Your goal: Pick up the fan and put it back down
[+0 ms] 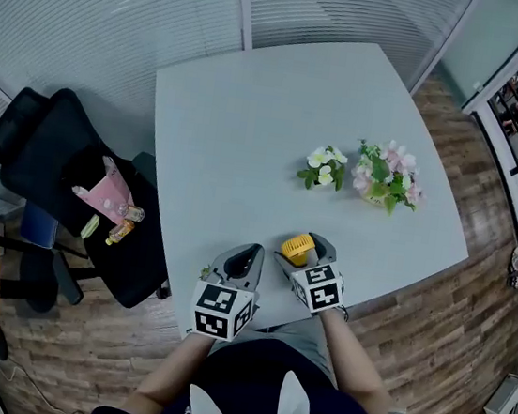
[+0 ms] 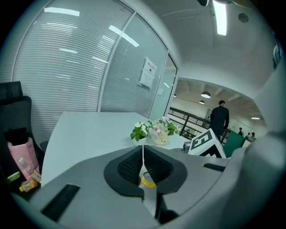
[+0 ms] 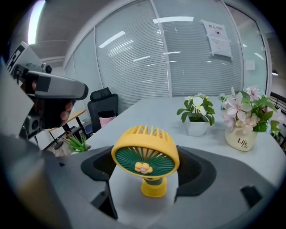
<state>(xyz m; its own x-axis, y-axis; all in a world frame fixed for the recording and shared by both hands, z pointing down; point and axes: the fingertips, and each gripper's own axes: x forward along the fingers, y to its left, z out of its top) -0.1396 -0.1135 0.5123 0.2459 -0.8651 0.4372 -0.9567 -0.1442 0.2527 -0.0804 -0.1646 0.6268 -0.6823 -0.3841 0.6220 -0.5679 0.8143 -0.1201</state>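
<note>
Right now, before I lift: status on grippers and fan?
Left gripper shut, empty. Right gripper closed on fan, upright near table edge. White-flower pot and pink-flower pot farther off, apart from it.

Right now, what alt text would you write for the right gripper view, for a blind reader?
A yellow fan stands upright on a pale table, its head gripped between the jaws of the right gripper. Behind it stand a white-flowered plant and a pink-flowered plant.
</note>
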